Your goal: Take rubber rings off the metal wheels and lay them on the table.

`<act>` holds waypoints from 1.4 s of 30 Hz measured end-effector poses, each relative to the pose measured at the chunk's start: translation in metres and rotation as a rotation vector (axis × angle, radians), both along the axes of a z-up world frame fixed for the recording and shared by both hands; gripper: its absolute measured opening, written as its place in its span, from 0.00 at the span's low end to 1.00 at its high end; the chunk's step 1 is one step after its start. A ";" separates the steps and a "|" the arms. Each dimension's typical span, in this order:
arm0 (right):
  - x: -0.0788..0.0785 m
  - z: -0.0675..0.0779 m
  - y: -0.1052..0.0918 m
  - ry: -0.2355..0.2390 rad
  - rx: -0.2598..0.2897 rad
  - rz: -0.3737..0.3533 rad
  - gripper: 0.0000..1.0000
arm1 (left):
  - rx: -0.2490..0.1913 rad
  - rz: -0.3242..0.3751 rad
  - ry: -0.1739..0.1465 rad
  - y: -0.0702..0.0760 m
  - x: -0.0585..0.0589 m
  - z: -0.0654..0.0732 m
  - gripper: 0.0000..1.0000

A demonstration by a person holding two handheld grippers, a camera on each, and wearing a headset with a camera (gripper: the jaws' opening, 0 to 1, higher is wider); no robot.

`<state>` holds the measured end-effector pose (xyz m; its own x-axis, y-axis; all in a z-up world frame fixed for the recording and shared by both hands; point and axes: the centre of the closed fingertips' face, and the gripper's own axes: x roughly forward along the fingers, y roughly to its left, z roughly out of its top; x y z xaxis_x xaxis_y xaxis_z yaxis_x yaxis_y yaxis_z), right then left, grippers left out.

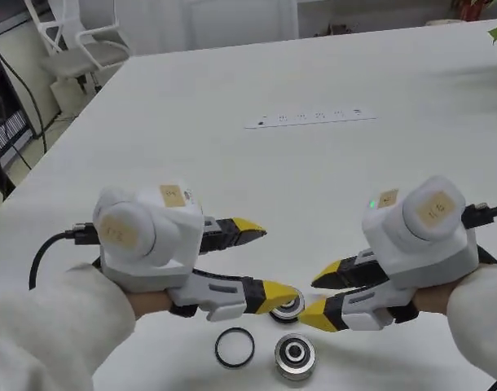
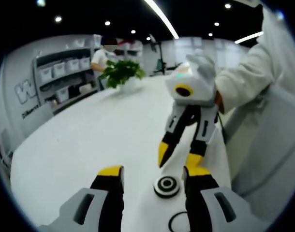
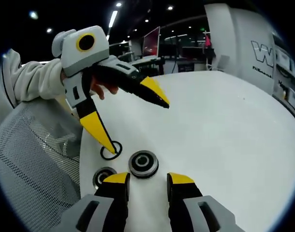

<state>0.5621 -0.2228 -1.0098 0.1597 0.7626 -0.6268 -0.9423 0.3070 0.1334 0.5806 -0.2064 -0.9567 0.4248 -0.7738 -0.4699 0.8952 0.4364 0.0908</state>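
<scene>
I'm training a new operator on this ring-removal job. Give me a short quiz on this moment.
1. True or false: the left gripper and the right gripper both have their jaws open.
2. How many metal wheels are on the table?
3. Where is the loose rubber ring? A: around a wheel. B: flat on the table beside the wheels. C: held in a gripper.
Key: 1 true. 2 two. 3 B.

hand-held grippers (image 1: 266, 265): white, black jaws, yellow tips (image 1: 248, 226) | cables (image 1: 43, 254): black | sleeves (image 1: 37, 334): white
</scene>
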 end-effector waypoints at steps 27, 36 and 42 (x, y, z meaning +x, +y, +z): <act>-0.004 -0.007 0.011 -0.038 0.000 0.024 0.32 | 0.051 -0.005 0.077 -0.007 -0.014 -0.044 0.17; -0.005 -0.007 0.014 -0.067 -0.003 0.044 0.23 | 0.054 -0.010 0.072 -0.008 -0.016 -0.044 0.14; -0.005 -0.006 0.012 -0.076 -0.012 0.067 0.21 | 0.047 -0.005 0.073 -0.009 -0.016 -0.044 0.14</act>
